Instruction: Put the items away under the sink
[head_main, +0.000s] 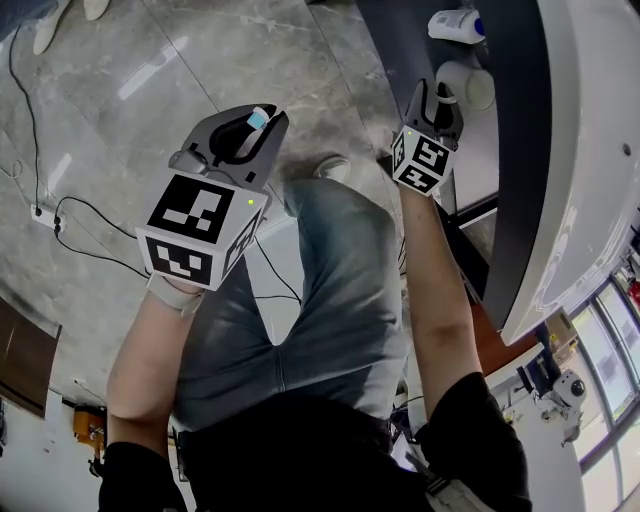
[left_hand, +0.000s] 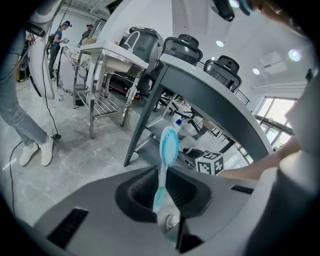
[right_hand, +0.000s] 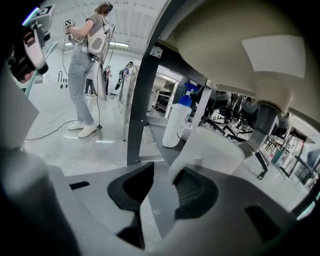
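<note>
Toothbrush is up in the left tool, well out from the sink and over the floor. Its long axis runs straight out along the jaws. The blue-and-white bristle head points away from the tool, towards the sink's dark frame, and the handle end is buried between the pads. The jaws are closed tight on that handle. From the head view only the pale blue tip of the toothbrush peeks out of the left tool.

Over to the right tool. It's reaching in under the sink, jaws parted with a clear gap between the pads. A white cup stands on the dark surface below the basin. The cup's near edge is right against the tool's right-hand pad, not clamped as far as I can tell. Head view agrees, with the right tool just at the cup.

Further in under the sink stands a white spray bottle with a blue top, upright, just beyond the cup. From above the bottle sits on the same surface.
</note>
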